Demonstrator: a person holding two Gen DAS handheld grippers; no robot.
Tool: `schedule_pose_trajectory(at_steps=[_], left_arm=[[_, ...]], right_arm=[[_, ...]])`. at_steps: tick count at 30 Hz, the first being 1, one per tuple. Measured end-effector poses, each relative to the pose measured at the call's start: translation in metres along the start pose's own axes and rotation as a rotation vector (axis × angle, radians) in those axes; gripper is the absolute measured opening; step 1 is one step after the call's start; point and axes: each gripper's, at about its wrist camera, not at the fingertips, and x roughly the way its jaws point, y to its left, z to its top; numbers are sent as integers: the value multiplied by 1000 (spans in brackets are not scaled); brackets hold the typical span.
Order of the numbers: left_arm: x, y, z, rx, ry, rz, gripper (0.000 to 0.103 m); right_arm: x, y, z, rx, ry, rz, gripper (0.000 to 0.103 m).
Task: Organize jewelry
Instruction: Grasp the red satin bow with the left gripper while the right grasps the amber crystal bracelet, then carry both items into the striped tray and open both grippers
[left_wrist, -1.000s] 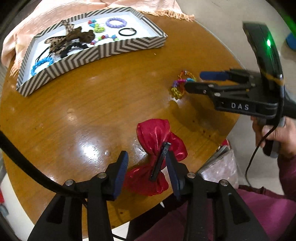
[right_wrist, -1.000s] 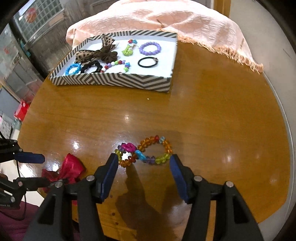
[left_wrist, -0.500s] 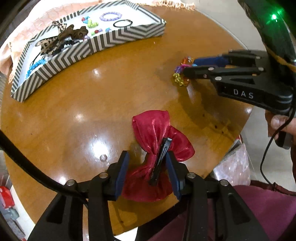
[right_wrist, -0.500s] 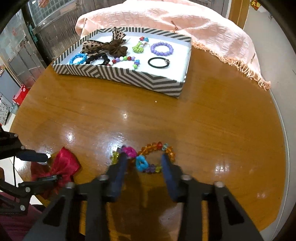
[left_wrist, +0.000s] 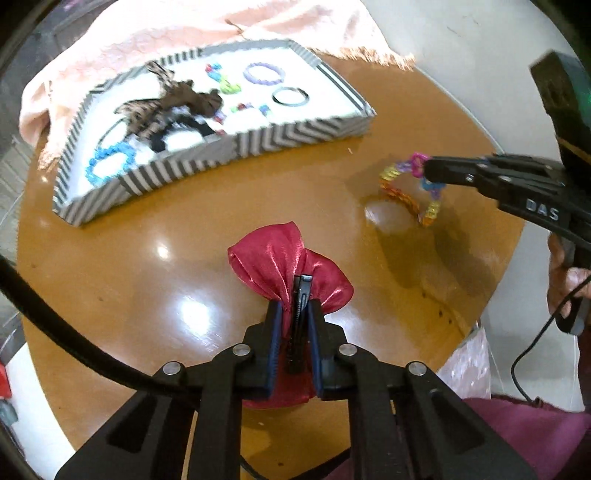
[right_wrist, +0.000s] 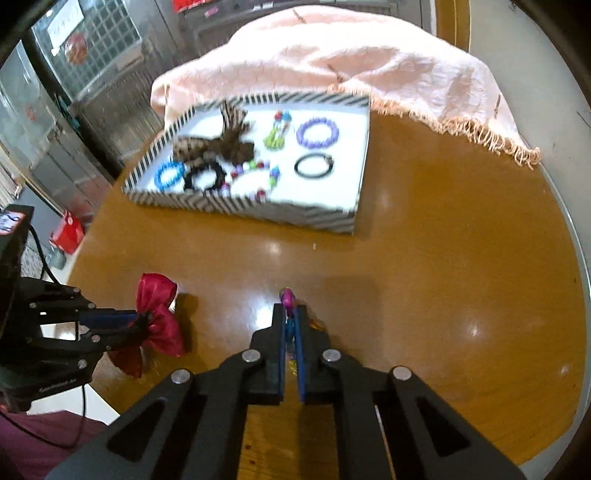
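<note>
Now the red bow (left_wrist: 291, 266), soft and light, is being closed on at its stiff clip by the left gripper (left_wrist: 293, 325); the limp beaded bracelet (left_wrist: 410, 188) is pinched by the right gripper (right_wrist: 290, 325), dangling above the tabletop (left_wrist: 184, 229).

Left gripper (left_wrist: 294, 314): angled steeply downward, jaws closing, pads pressed against a hair bow (left_wrist: 288, 258). Right gripper (right_wrist: 290, 325): angled downward, jaws fully closed, pinching a bead bracelet (left_wrist: 410, 184). A hand (left_wrist: 565, 280) holds its handle.
</note>
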Motion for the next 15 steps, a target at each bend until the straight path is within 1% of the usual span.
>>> schedule_pose_trajectory(at_steps=[5, 9, 15], left_arm=[[-20, 25, 19, -43, -48, 11, 14], [-32, 36, 32, -72, -88, 28, 14], [-49, 58, 54, -131, -146, 79, 14]], right_arm=[[-17, 6, 20, -18, -49, 8, 5], [-26, 12, 39, -36, -80, 16, 5], [-31, 12, 71, -58, -115, 10, 5]])
